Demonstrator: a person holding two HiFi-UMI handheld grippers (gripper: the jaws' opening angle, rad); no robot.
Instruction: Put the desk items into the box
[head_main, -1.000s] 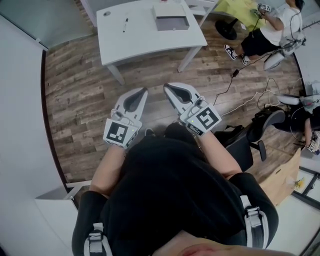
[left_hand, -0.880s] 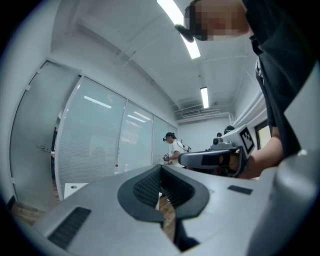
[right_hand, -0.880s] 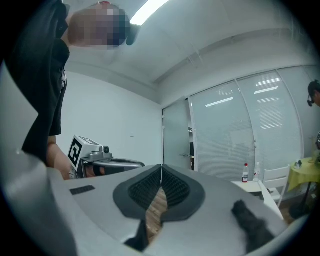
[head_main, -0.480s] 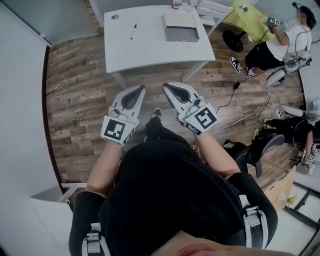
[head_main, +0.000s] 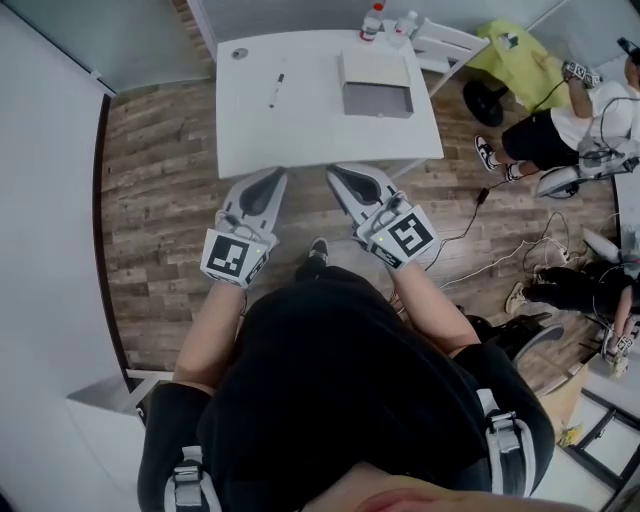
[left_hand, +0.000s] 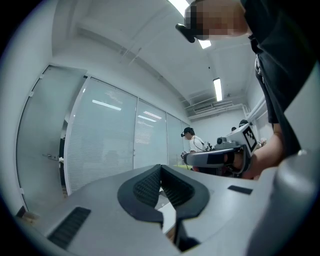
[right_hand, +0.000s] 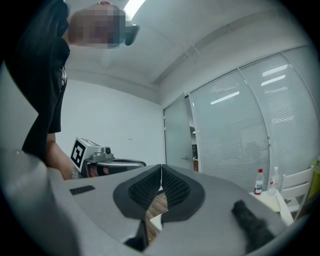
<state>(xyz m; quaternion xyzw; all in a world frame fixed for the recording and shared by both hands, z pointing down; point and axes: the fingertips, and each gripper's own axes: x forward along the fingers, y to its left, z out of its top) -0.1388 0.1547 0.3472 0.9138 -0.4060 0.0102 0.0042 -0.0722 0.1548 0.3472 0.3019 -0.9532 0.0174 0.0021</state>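
We stand just short of the white bench (head_main: 300, 135) and place everything from it. The pen (head_main: 277, 90) lies on the bench's left half. Its long axis runs away from us with a slight tilt, and we cannot tell which end is the tip. The box (head_main: 377, 85) sits on the right half, its sides square with the bench edges, with a pale half on the far side and a grey half nearer us. A small round item (head_main: 239, 54) rests at the far left corner, and two bottles (head_main: 372, 20) stand at the far edge behind the box. Our left tool (head_main: 270, 180) and right tool (head_main: 342, 176) hover at the near edge, each pressed together on nothing, and each cube carries a black-and-white square marker. Past the bench's right end are a white chair (head_main: 450, 45) and a seated person (head_main: 560, 120) on the wood floor (head_main: 160, 200).
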